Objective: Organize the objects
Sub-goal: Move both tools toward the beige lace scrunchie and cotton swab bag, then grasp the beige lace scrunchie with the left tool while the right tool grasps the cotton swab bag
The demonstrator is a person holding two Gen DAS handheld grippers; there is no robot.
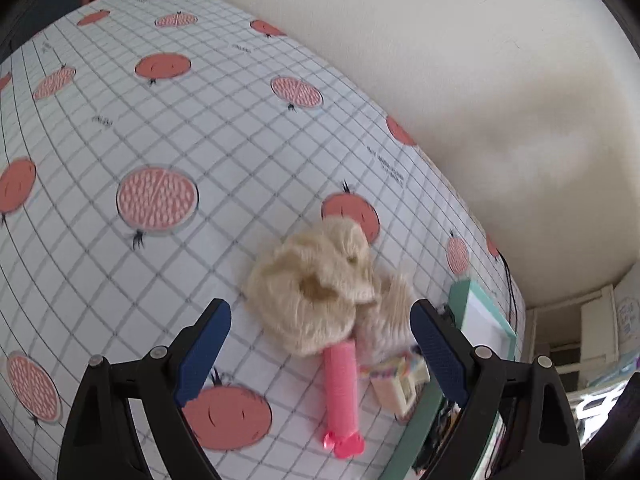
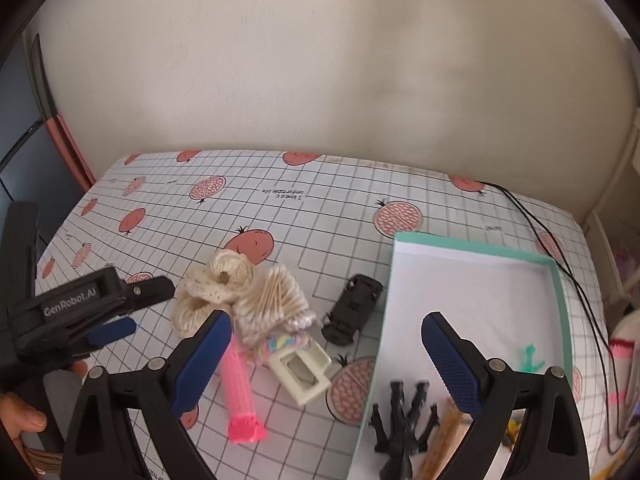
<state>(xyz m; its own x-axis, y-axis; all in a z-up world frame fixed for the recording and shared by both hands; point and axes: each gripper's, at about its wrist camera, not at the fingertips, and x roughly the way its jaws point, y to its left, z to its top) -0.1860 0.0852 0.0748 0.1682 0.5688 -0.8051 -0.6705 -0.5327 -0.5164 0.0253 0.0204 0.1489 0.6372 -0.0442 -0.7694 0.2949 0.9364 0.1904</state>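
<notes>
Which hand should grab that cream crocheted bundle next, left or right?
Probably left. The open left gripper points straight at the crocheted bundle; the open right gripper hovers nearer the teal box.

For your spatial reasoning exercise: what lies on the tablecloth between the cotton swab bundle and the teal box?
In the right wrist view, a black toy car lies between the cotton swab bundle and the teal box.

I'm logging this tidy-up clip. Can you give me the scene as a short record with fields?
surface: table with grid-and-fruit cloth
container: teal box, white inside
in box: black claw clip, small teal piece
loose on cloth: cream scrunchies, cotton swab bundle, pink comb, toy car, cream plastic case
left gripper: jaws open, empty
right gripper: jaws open, empty
</notes>
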